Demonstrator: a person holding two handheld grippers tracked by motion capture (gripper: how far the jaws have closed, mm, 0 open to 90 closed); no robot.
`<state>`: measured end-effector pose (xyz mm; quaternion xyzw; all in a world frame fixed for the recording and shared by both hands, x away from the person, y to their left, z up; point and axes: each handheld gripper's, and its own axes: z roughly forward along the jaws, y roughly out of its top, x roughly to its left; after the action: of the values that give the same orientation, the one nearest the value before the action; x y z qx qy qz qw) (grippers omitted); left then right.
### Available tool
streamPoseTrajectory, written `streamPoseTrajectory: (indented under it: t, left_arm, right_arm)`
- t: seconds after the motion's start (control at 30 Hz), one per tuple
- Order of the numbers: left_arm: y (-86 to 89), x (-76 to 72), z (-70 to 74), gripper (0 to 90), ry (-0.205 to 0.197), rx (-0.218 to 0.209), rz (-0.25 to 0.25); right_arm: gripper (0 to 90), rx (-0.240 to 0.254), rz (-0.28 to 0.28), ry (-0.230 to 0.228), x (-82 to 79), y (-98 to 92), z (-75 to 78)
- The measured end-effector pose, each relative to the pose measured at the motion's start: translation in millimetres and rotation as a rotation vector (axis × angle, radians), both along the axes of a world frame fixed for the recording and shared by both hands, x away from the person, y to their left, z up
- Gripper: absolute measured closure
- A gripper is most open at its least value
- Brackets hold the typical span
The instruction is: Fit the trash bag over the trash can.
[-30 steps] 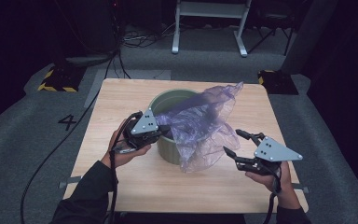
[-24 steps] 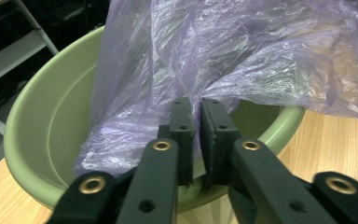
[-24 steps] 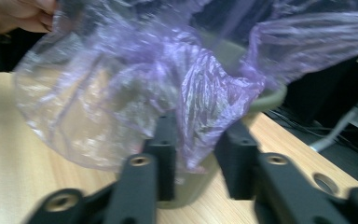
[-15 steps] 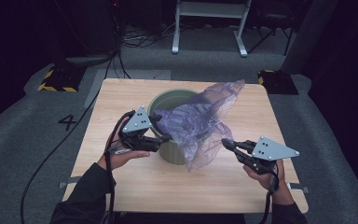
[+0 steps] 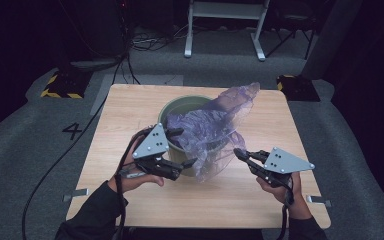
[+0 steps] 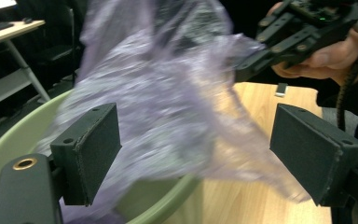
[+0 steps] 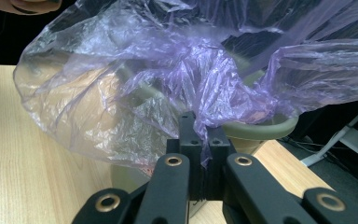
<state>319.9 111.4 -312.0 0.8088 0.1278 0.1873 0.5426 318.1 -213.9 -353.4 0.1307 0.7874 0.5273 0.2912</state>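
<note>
One painted number on the floor

A single dark digit "4" point(image 5: 73, 131) stands on the grey carpeted floor point(image 5: 25, 150), just off the left edge of the square light wooden table point(image 5: 130, 107) as the high view shows it, about level with the table's middle. Behind that table's far left corner lies a black block with yellow and black hazard stripes point(image 5: 59, 90), a warning marking without words. Nothing else legible appears.

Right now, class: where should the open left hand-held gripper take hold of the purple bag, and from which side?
Grip the loose film of the purple bag draped over the green bin's near rim, coming in level from the person's left. The left hand-held gripper stands open there; the right hand-held gripper pinches the opposite edge.
</note>
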Motion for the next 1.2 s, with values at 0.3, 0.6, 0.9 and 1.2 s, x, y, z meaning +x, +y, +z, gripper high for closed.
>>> streamPoseTrajectory:
  t: [0.3,0.6,0.9,1.2]
  left_arm:
    - [-17.6,-0.1,-5.9,57.1,-0.023,0.087,0.054]
    - [6.0,-3.0,-16.8,89.6,-0.036,0.113,0.039]
    - [30.3,-4.1,-36.8,89.7,-0.004,0.078,0.084]
    - [39.0,-1.8,-59.2,89.8,0.015,0.041,0.116]
  right_arm:
    - [89.3,-0.002,0.019,0.004,-5.3,-0.4,-4.5]
    - [88.8,0.011,0.018,0.042,-6.7,-3.5,-14.4]
    - [83.1,0.014,-0.006,0.086,-2.3,-4.0,-25.5]
    - [55.3,-0.002,-0.057,0.113,1.4,-9.4,-36.0]
